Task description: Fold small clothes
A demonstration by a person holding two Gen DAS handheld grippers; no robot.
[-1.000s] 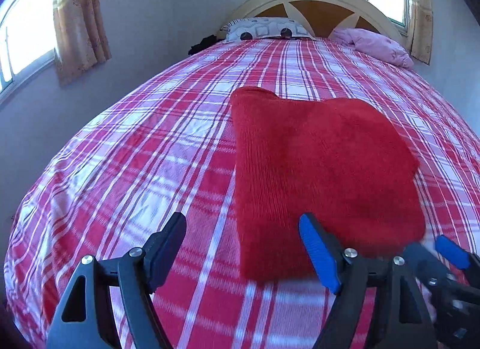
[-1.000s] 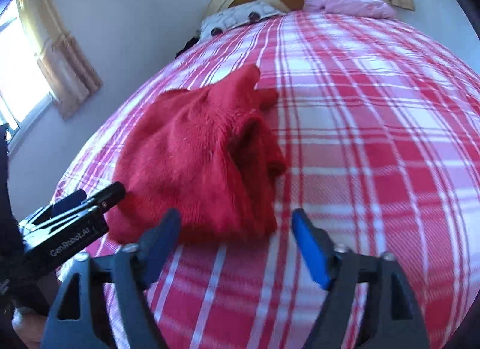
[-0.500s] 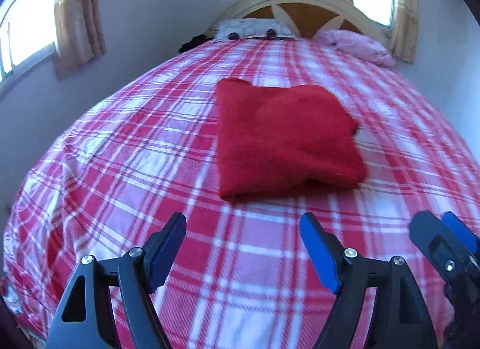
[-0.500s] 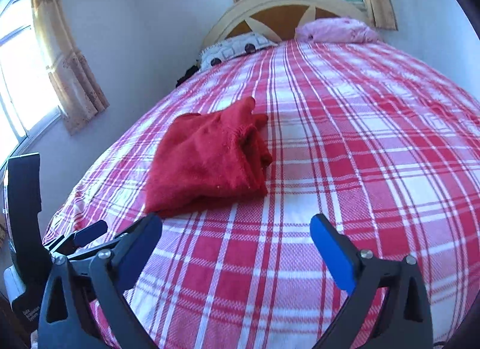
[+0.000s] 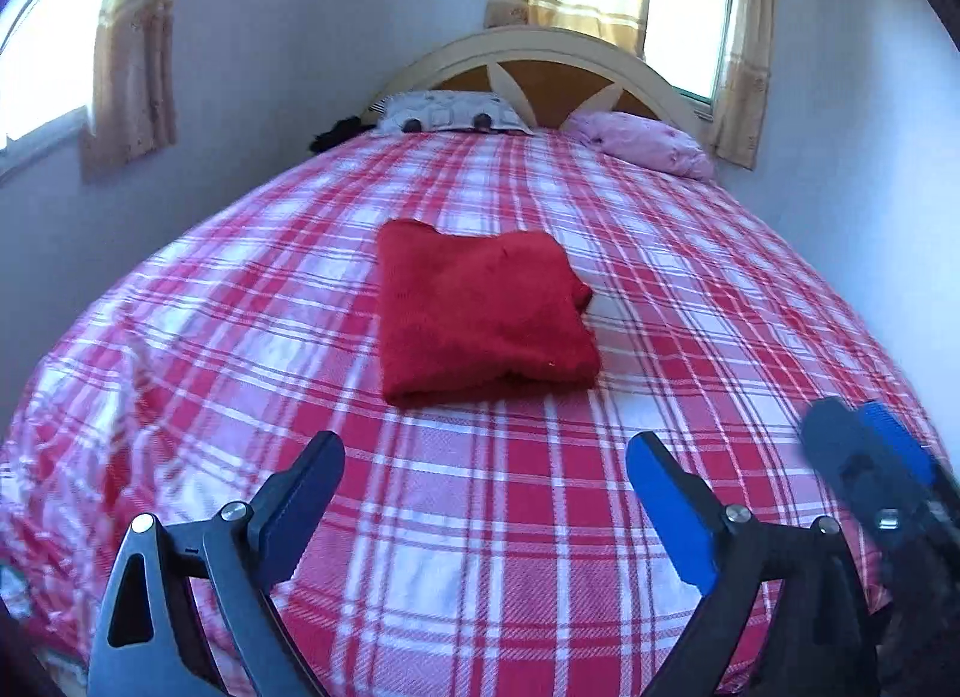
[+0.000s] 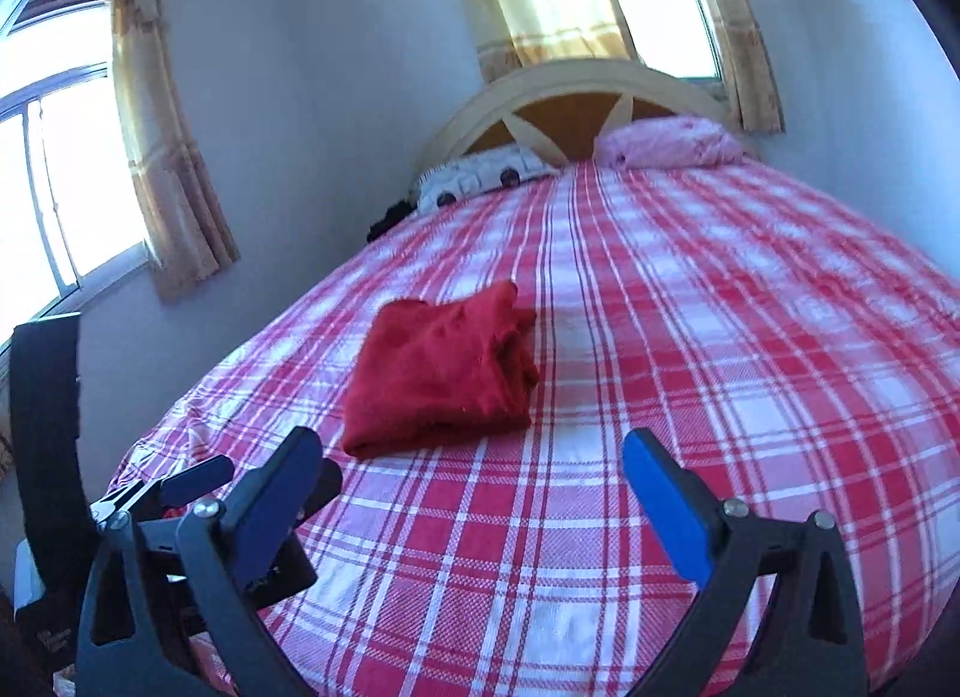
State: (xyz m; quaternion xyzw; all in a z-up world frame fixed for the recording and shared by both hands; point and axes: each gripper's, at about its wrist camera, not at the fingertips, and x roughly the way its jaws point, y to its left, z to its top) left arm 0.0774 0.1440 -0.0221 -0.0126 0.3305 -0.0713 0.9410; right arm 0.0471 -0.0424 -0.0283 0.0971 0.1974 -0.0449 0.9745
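Folded red knit garment lies free, both claws empty
Left wrist: left gripper [image 5: 483, 478] opening, nothing between its jaws; red knitted folded garment [image 5: 480, 313] mid-bed on the red-and-white plaid bedsheet [image 5: 480, 577]. Right wrist: right gripper [image 6: 471, 472] spread wide, empty; loose layered edge toward the headboard could spring open if brushed
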